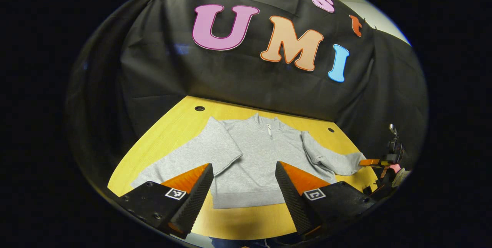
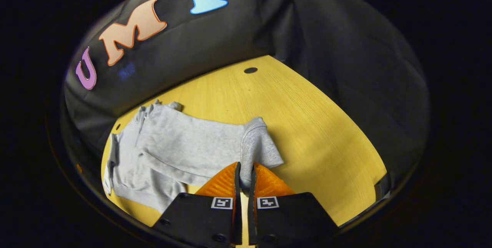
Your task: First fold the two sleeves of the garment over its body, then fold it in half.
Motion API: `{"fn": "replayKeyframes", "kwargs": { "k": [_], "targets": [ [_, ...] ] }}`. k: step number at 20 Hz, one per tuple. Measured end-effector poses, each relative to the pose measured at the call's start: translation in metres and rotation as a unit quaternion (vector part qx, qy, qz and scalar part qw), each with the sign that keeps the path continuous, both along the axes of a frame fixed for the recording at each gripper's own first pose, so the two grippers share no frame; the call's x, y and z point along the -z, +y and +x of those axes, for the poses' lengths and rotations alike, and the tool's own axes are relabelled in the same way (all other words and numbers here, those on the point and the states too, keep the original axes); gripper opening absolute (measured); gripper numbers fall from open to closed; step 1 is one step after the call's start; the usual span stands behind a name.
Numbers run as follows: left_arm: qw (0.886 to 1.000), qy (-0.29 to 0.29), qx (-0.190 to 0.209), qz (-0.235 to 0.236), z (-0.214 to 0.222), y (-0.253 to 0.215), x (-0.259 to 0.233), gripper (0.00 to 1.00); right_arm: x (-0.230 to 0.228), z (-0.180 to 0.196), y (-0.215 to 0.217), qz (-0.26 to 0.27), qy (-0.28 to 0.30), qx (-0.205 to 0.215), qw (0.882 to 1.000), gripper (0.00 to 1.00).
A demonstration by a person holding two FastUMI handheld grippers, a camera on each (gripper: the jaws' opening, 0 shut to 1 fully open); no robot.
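Right gripper view: right gripper (image 2: 243,178) has its jaws closed on the ribbed cuff of the garment's right sleeve (image 2: 258,146), both fingers pressing the fabric. Grey sweatshirt (image 1: 253,152) lies flat, front up, on the yellow counter (image 1: 180,121), collar toward the wall. Left gripper (image 1: 244,186) hovers above the hem, jaws wide apart, holding nothing. Left sleeve (image 1: 192,157) lies spread out, unfolded. Judgement: soft, light fleece, limp, likely to drape and drag. Cuffs give the firmest hold; for the halving, pinch the hem corners.
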State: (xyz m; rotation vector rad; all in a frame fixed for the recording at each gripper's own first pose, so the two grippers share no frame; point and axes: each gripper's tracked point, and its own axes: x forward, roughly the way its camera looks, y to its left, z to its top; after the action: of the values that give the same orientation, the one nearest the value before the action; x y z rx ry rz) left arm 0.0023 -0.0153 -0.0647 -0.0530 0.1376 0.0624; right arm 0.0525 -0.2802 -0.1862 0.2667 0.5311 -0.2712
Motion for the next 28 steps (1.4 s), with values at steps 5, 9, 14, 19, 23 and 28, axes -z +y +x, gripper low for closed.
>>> {"fn": "replayKeyframes", "kwargs": {
  "k": [5, 9, 14, 19, 23, 28],
  "targets": [
    [1.000, -0.001, 0.006, 0.015, 0.006, 0.049, -0.013, 0.94, -0.046, 0.026, 0.081, -0.005, -0.037, -0.034, 0.999, 0.08],
    [1.000, 0.004, 0.005, 0.014, 0.008, 0.081, -0.016, 0.94, -0.081, 0.065, 0.150, 0.005, -0.072, -0.067, 0.995, 0.08],
    [1.000, 0.009, 0.010, 0.011, 0.009, 0.101, -0.015, 0.94, -0.118, 0.111, 0.239, 0.028, -0.117, -0.117, 0.986, 0.08],
    [1.000, 0.009, 0.002, -0.005, 0.009, 0.117, -0.012, 0.95, -0.131, 0.145, 0.330, 0.069, -0.146, -0.184, 0.970, 0.08],
    [0.999, 0.008, -0.020, -0.025, 0.003, 0.134, -0.005, 0.94, -0.125, 0.161, 0.409, 0.126, -0.160, -0.237, 0.950, 0.08],
    [0.997, 0.021, -0.065, -0.033, -0.017, 0.167, 0.018, 0.94, -0.093, 0.171, 0.500, 0.178, -0.138, -0.297, 0.928, 0.08]
  ]
}}
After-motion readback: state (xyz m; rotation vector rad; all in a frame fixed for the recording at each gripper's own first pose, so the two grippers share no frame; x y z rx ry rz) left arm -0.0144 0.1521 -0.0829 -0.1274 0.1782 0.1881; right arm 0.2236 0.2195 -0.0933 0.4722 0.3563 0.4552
